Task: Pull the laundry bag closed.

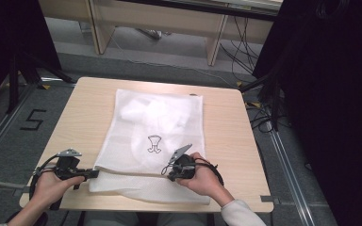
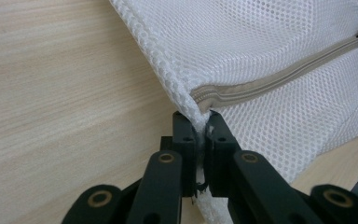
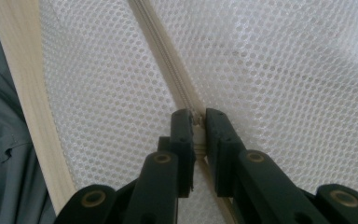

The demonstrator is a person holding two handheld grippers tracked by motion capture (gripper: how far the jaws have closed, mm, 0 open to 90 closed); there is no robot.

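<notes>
Left gripper (image 2: 202, 128) pins the mesh bag's (image 1: 155, 127) corner; right gripper (image 3: 198, 122) clamps the zipper pull (image 3: 196, 120), best drawn straight along the taut zipper (image 2: 270, 81).

A large black numeral "5" (image 1: 32, 119) is showing on the grey floor (image 1: 9, 141) to the left of the table (image 1: 85, 117), reading upright from the near side. A small black outline emblem (image 1: 154, 144) is sitting on the white mesh bag (image 1: 136, 136) near its middle; it is a drawn figure, not letters, and nothing in it is reading as a word.
</notes>
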